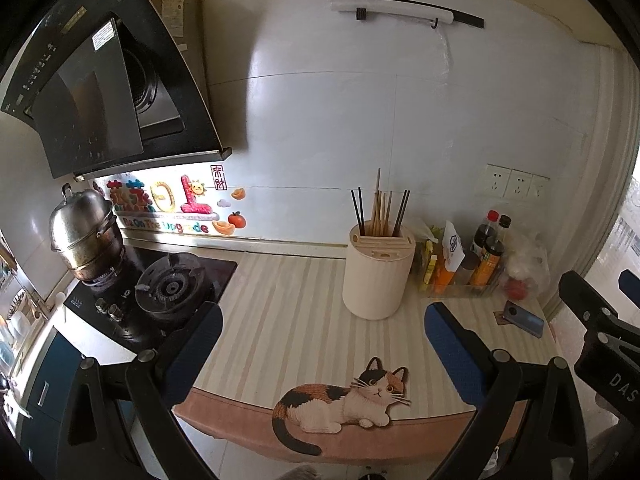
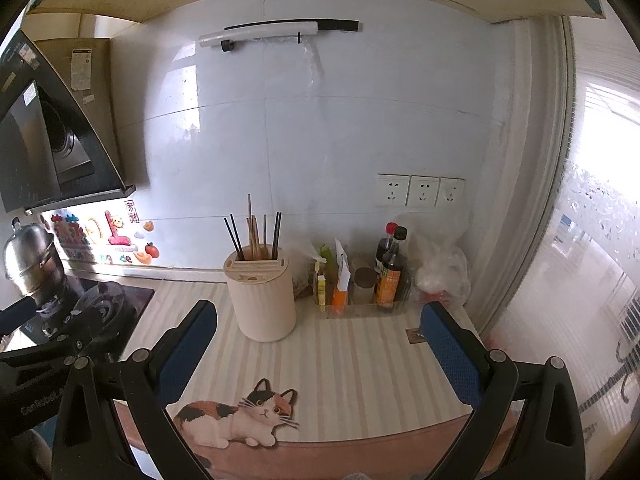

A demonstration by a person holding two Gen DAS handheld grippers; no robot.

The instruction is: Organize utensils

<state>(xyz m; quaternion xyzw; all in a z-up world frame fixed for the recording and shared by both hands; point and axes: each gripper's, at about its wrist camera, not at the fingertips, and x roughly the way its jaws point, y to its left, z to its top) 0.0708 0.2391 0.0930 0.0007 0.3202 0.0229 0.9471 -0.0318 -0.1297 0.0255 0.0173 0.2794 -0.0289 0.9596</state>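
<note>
A cream cylindrical utensil holder stands on the striped counter mat and holds several wooden and black chopsticks. It also shows in the right wrist view, with its chopsticks. My left gripper is open and empty, hovering above the mat in front of the holder. My right gripper is open and empty, also in front of the holder. The right gripper's body shows at the right edge of the left wrist view.
A gas stove with a steel steamer pot lies left, under a black range hood. Sauce bottles and packets fill a clear tray right of the holder. A phone lies on the mat. A cat picture marks the front edge.
</note>
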